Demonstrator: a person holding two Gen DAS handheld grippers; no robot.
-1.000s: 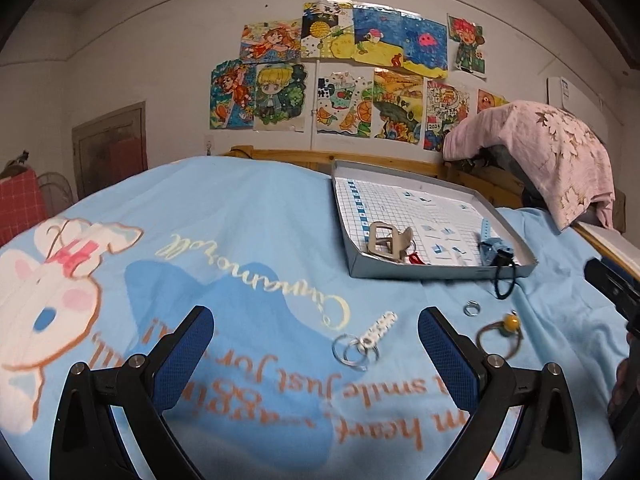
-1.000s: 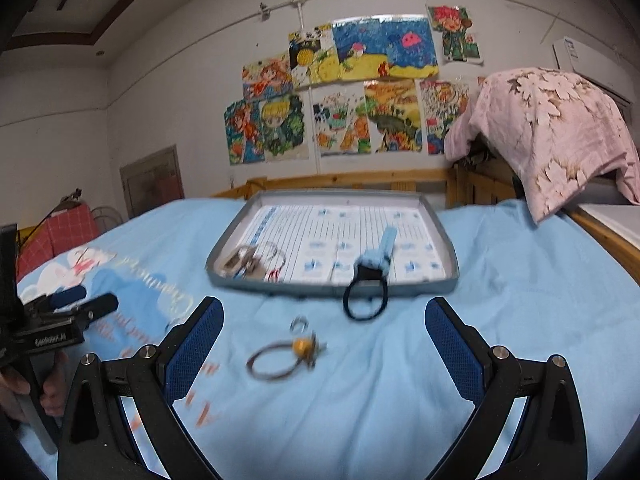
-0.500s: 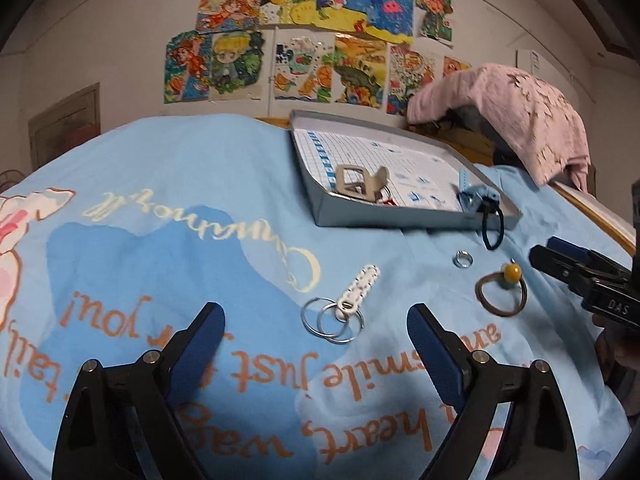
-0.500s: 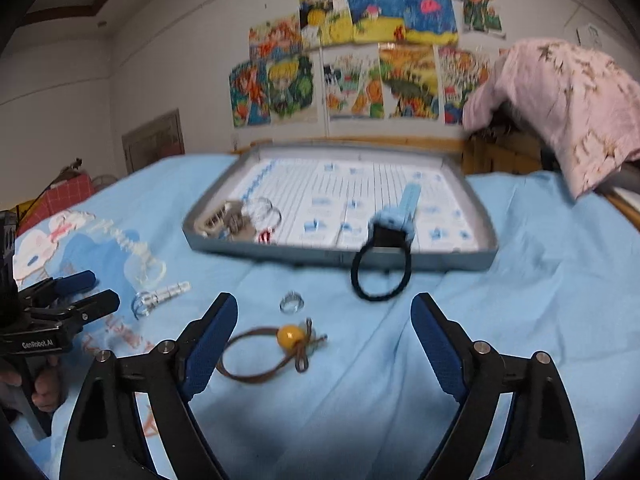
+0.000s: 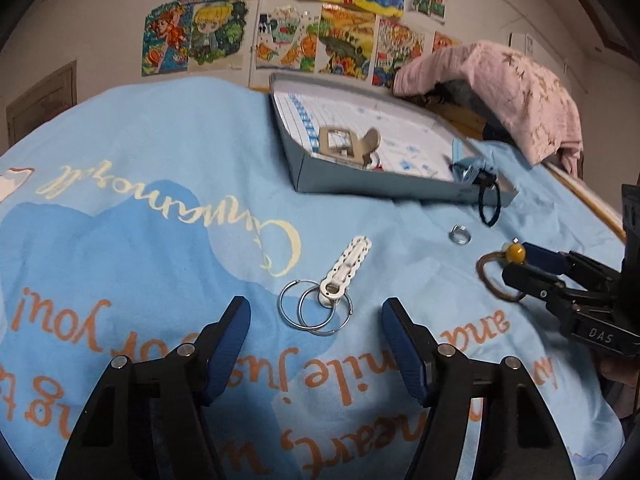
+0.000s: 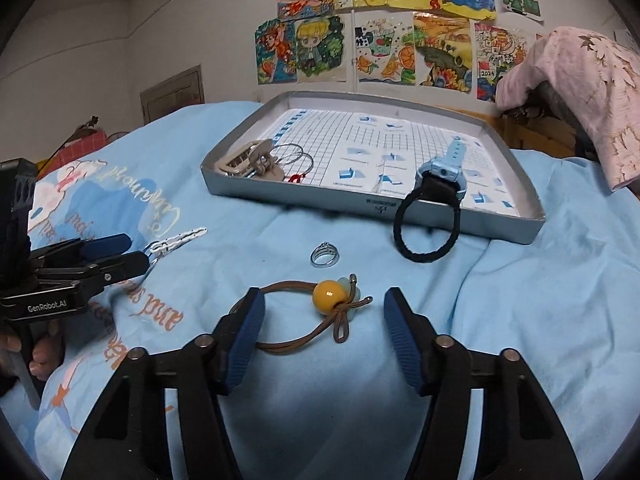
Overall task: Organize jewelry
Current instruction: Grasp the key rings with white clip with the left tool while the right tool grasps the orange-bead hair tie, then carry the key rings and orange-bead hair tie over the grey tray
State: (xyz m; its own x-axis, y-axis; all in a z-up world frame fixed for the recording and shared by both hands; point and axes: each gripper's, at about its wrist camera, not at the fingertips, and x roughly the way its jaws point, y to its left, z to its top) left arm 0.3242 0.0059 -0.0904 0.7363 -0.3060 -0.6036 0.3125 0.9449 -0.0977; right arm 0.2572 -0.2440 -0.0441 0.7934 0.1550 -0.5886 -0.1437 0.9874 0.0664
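My left gripper (image 5: pixel 315 312) is open, its fingers either side of a white keychain with two metal rings (image 5: pixel 325 295) on the blue bedspread. My right gripper (image 6: pixel 324 308) is open around a brown cord hair tie with a yellow bead (image 6: pixel 327 293), which also shows in the left wrist view (image 5: pixel 514 253). A small silver ring (image 6: pixel 325 256) lies just beyond it. A grey tray (image 6: pixel 288 195) holds a beige clip with key rings (image 6: pixel 256 160) and a light blue watch (image 6: pixel 448 164). A black hair band (image 6: pixel 426 224) hangs over the tray's front wall.
The blue bedspread (image 5: pixel 120 208) with orange lettering covers the whole surface. A pink cloth (image 6: pixel 580 80) is draped over something at the back right. A wooden bed frame (image 5: pixel 452 112) and a wall with drawings (image 6: pixel 380 20) stand behind the tray.
Both grippers have moved down and forward. The left now brackets the keychain, the right now brackets the yellow-bead hair tie. Both stay open.
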